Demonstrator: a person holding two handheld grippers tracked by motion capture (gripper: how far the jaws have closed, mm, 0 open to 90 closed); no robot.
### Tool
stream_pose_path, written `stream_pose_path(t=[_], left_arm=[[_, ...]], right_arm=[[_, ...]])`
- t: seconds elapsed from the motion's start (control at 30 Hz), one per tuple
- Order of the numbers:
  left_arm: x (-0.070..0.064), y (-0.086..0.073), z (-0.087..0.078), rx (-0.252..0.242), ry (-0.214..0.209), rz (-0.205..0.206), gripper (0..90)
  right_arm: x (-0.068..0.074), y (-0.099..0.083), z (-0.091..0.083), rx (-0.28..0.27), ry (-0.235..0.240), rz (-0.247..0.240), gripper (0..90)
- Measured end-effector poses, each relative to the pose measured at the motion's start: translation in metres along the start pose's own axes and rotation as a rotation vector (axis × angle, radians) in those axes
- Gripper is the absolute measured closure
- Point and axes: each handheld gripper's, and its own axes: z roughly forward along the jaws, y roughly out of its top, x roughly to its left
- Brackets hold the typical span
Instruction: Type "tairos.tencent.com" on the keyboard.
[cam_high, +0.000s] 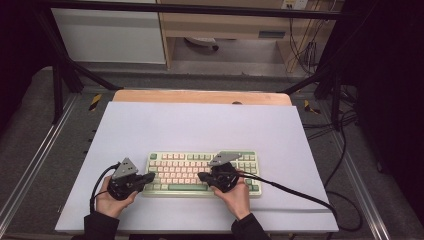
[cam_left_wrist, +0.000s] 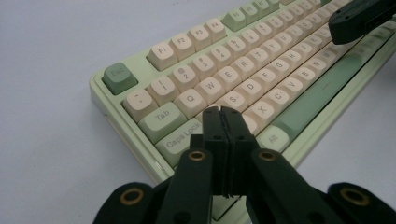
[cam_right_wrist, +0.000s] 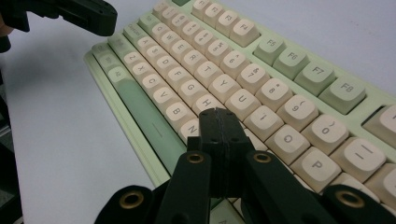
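A pale green keyboard (cam_high: 202, 173) with cream and green keys lies near the front of the white mat. My left gripper (cam_high: 151, 177) is at the keyboard's left end, shut with nothing between the jaws; in the left gripper view its tips (cam_left_wrist: 222, 111) hover over the keys (cam_left_wrist: 233, 100) beside Caps Lock. My right gripper (cam_high: 201, 176) is over the keyboard's middle, also shut and empty; in the right gripper view its tips (cam_right_wrist: 218, 113) sit above the keys (cam_right_wrist: 208, 103) near the home row. Each gripper's tip appears in the other's view: right gripper (cam_left_wrist: 362, 18), left gripper (cam_right_wrist: 88, 16).
The white mat (cam_high: 200, 125) covers a wooden table (cam_high: 200, 96) whose far edge shows. Black cables (cam_high: 300, 192) trail from the grippers toward the right. Metal frame rails (cam_high: 35, 160) run along both sides.
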Motion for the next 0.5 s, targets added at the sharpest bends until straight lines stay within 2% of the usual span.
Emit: stream_pose_path(t=[0.5], left_arm=[[-0.0001,0.0000,0.0001,0.000,0.000,0.001,89.0]], right_arm=[[0.0020,-0.0052,0.0057,0.023,0.005,-0.001,90.0]])
